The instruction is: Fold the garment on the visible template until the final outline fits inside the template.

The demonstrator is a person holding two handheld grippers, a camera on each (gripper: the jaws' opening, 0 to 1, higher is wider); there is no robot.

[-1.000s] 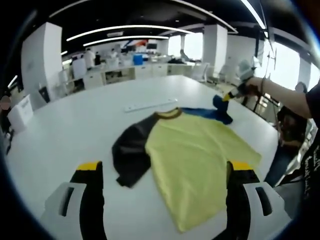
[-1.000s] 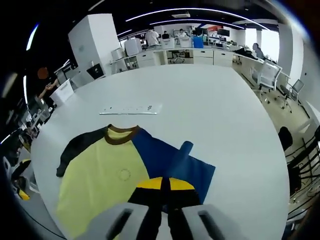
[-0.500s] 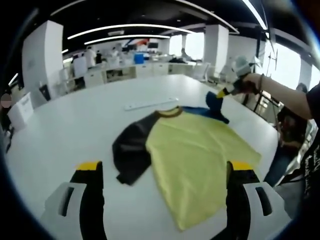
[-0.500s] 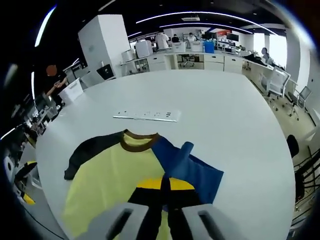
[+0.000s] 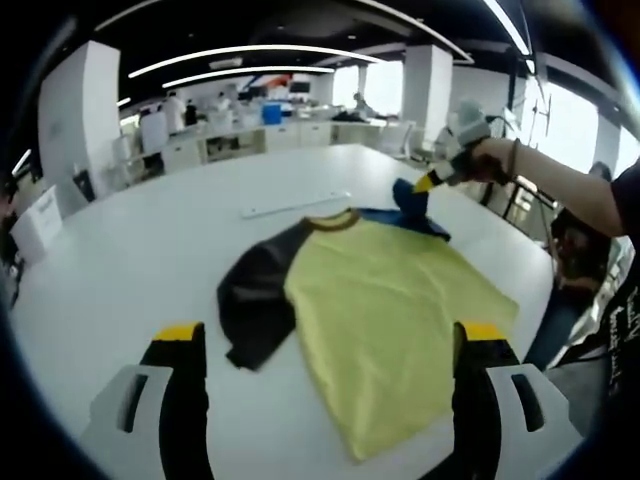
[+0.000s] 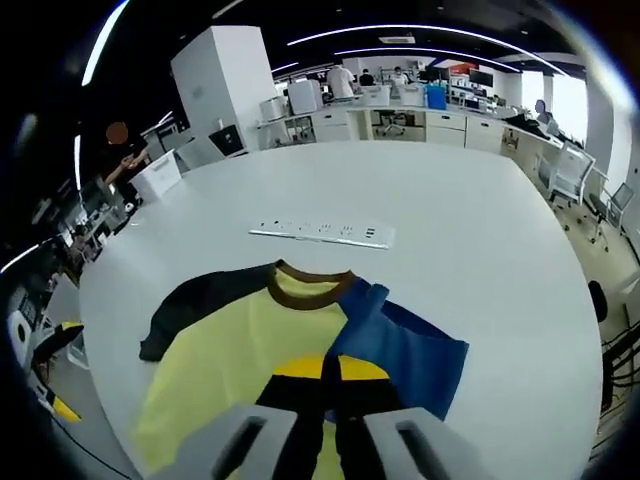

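On the white table point(image 5: 120, 260) your shirt point(image 5: 390, 300) lies flat: yellow body, black sleeve point(image 5: 255, 305). Your right gripper point(image 6: 330, 372), jaws closed, pinches the blue sleeve point(image 6: 405, 345) & lifts it. Left gripper point(image 5: 330, 350) jaws wide apart, holding nothing.

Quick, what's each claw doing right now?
Left claw: open, holding nothing.
Right claw: shut on the blue sleeve of the yellow T-shirt.

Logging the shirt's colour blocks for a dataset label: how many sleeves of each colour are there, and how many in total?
Black sleeve: 1
Blue sleeve: 1, pinched by the right gripper
Total: 2 sleeves on one yellow shirt
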